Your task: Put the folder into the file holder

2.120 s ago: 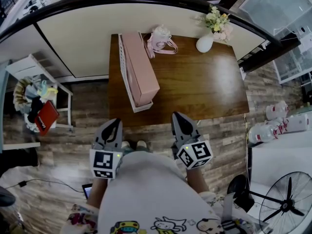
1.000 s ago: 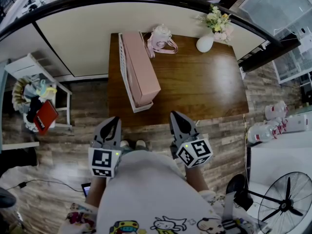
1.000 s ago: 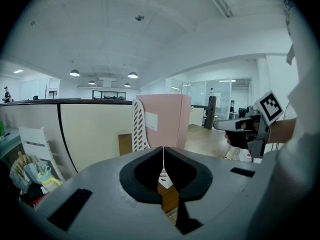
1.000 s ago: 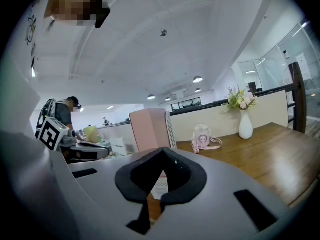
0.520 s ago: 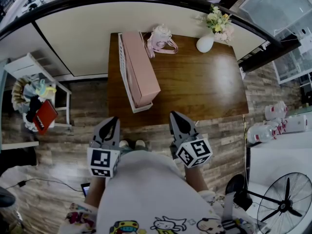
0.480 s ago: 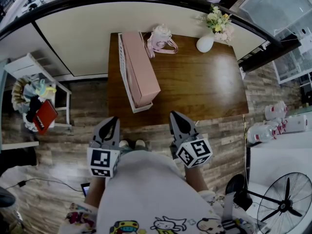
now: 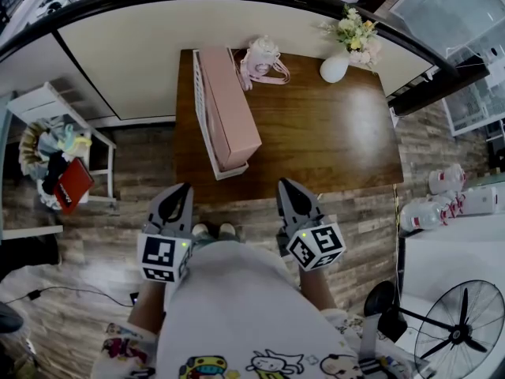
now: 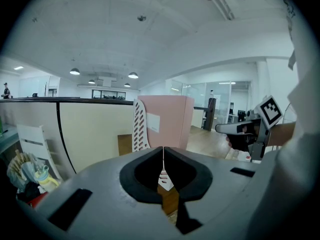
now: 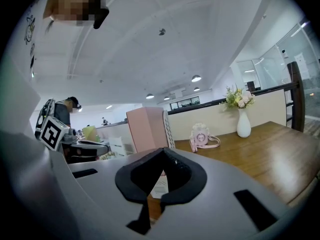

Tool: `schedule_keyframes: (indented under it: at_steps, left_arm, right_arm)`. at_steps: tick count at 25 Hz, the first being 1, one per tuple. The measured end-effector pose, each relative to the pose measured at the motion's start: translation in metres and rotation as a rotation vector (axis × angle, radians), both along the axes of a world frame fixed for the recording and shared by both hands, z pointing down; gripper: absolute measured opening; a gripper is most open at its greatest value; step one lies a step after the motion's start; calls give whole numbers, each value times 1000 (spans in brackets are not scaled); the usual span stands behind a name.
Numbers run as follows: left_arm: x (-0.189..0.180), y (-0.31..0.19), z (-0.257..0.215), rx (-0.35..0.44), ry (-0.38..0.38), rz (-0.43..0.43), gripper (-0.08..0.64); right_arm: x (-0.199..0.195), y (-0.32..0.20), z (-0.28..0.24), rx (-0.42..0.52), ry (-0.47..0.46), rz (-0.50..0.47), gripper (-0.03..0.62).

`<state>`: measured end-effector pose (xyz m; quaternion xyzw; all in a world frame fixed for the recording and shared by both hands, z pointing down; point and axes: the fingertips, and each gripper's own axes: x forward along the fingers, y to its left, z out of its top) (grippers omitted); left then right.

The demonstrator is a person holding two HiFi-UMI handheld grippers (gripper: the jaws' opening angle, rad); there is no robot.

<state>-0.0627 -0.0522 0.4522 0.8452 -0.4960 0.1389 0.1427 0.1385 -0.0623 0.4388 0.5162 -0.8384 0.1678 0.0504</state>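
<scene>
A pink folder [image 7: 229, 105] stands upright inside the white slotted file holder [image 7: 199, 101] on the left part of the brown table [image 7: 331, 148]. Both grippers hover short of the table's near edge, above the floor. My left gripper [image 7: 180, 189] is shut and holds nothing; its view shows the folder [image 8: 167, 121] and the holder [image 8: 140, 126] straight ahead. My right gripper [image 7: 286, 186] is also shut and holds nothing. Its view has the folder [image 9: 145, 129] and the holder [image 9: 168, 129] ahead, slightly left.
A small pink bag [image 7: 264, 58] and a white vase of flowers [image 7: 335, 68] stand at the table's far edge, against a cream partition. A white side shelf [image 7: 55, 152] with cloths is on the left. Bottles [image 7: 450, 196] and a fan [image 7: 461, 330] are on the right.
My left gripper has drifted slightly left. The right gripper, folder and holder stay where they were.
</scene>
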Motion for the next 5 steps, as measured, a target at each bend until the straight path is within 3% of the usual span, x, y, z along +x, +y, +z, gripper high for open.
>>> schedule_keyframes:
  at_steps: [5]
  left_arm:
    - [-1, -2, 2, 2, -12, 9, 9]
  right_arm:
    - [1, 0, 0, 2, 3, 5, 0]
